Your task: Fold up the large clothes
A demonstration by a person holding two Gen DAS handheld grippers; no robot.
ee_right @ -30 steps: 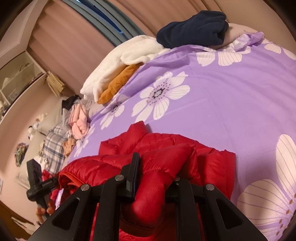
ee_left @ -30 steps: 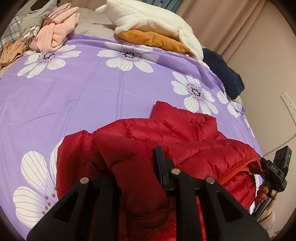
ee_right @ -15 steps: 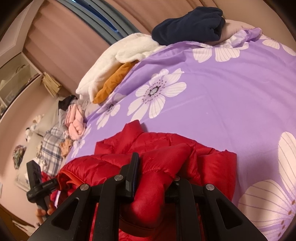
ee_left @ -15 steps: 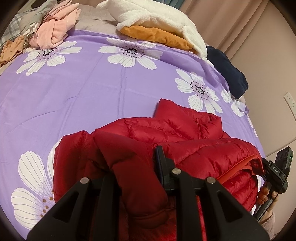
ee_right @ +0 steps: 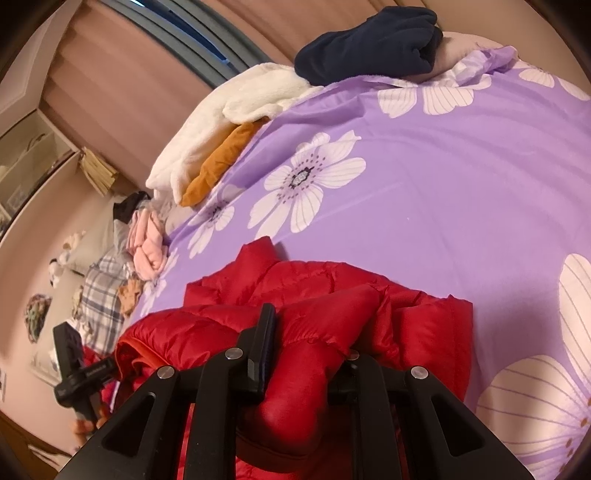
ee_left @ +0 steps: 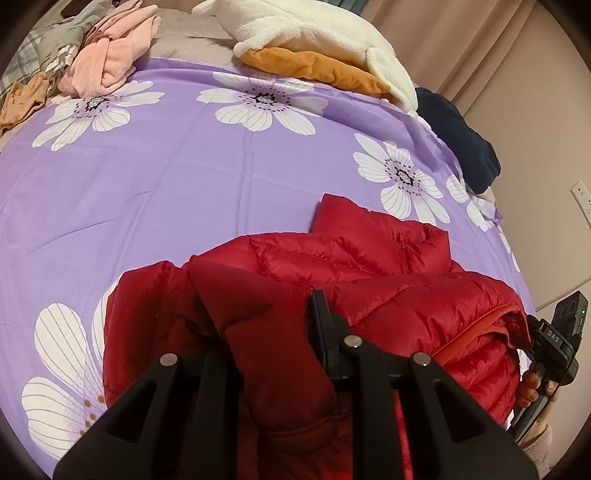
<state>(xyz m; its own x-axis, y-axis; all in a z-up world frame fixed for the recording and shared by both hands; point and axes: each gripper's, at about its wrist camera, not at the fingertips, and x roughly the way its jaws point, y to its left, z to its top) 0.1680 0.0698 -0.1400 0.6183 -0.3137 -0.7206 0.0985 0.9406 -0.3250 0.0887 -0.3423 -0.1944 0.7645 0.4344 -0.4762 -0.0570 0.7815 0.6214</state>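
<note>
Left gripper (ee_left: 273,332) and right gripper (ee_right: 306,347) each clamped on a bunched sleeve of the puffy quilted red down jacket (ee_left: 369,266); jacket body ahead on the purple flowered bedsheet (ee_left: 166,192), long axis crosswise, equally near both.

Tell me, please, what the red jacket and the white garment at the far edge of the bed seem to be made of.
Red jacket: probably thin nylon or polyester shell with padded filling; it has a slight sheen and stitched, puffy channels. White garment: looks like fleece or plush; the surface is matte, fuzzy and thick. The exact fibres cannot be told.
</note>
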